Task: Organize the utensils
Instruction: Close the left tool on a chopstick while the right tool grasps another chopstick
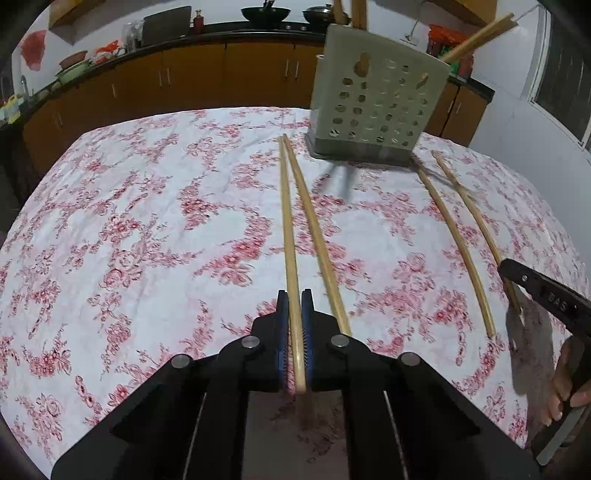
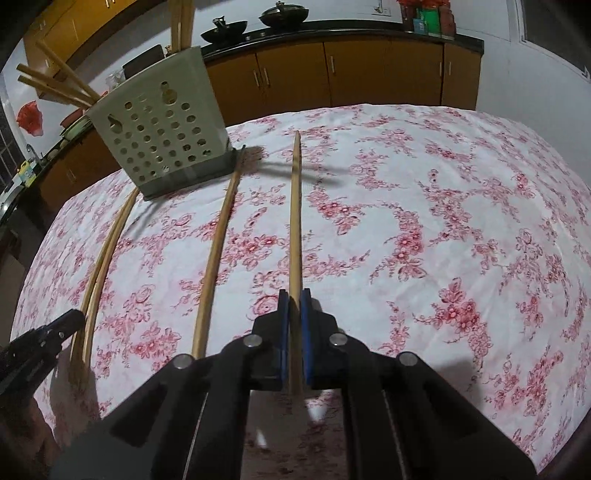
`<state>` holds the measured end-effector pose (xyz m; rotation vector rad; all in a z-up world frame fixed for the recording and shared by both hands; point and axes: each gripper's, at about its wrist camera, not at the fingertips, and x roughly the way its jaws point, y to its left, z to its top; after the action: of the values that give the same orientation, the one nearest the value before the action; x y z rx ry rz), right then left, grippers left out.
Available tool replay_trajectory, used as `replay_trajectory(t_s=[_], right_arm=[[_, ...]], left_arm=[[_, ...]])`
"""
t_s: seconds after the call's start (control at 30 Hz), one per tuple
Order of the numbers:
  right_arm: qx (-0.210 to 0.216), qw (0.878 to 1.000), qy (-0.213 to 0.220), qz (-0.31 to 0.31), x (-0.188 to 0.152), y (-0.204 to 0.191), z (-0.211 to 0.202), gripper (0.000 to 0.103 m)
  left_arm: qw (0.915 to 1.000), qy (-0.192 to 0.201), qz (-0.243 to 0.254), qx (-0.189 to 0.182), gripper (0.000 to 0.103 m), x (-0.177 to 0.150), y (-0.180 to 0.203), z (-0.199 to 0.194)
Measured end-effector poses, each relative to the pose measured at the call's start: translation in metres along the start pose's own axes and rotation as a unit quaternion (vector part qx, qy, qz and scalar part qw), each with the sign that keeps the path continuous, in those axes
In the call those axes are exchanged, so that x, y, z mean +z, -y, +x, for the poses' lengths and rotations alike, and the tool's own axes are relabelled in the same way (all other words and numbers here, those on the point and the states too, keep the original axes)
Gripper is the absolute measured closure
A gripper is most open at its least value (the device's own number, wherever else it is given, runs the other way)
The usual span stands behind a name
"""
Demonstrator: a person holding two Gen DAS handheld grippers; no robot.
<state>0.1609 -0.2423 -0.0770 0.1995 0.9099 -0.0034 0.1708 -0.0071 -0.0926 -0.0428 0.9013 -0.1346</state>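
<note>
Four long wooden chopsticks lie on the floral tablecloth in front of a pale perforated utensil holder (image 1: 376,103) (image 2: 162,136), which has several chopsticks standing in it. My left gripper (image 1: 294,295) is shut on the leftmost chopstick (image 1: 286,206) near its close end, and a second chopstick (image 1: 314,229) lies just to its right. My right gripper (image 2: 294,295) is shut on the rightmost chopstick (image 2: 295,214), with another chopstick (image 2: 218,254) lying to its left. Each gripper shows at the edge of the other view, the right gripper (image 1: 517,280) and the left gripper (image 2: 70,321).
The round table (image 2: 461,206) is covered by a white cloth with pink flowers. Behind it run brown kitchen cabinets (image 1: 192,77) under a dark counter holding woks (image 1: 265,14) and jars. A hand (image 1: 565,391) grips the right tool's handle at the table's near right edge.
</note>
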Motion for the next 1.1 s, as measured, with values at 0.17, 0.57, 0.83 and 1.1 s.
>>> replay_trajectory(t_s=[0.17, 0.57, 0.83, 1.1], right_arm=[[0.006, 1.000, 0.000, -0.016, 0.000, -0.008, 0.001, 0.095], [-0.007, 0.999, 0.002, -0.034, 0.008, -0.014, 0.010, 0.094], [-0.016, 0.999, 0.011, -0.047, 0.004, -0.018, 0.009, 0.094], [-0.013, 0.999, 0.011, -0.047, 0.005, -0.015, 0.008, 0.094]], left_arm=[[0.9993, 0.001, -0.024, 0.028, 0.095, 0.012, -0.025, 0.005], [0.9987, 0.012, -0.032, 0.037, 0.095, 0.019, -0.044, 0.009], [0.9988, 0.012, -0.038, 0.029, 0.095, 0.019, -0.048, 0.008], [0.9987, 0.013, -0.043, 0.025, 0.095, 0.019, -0.048, 0.008]])
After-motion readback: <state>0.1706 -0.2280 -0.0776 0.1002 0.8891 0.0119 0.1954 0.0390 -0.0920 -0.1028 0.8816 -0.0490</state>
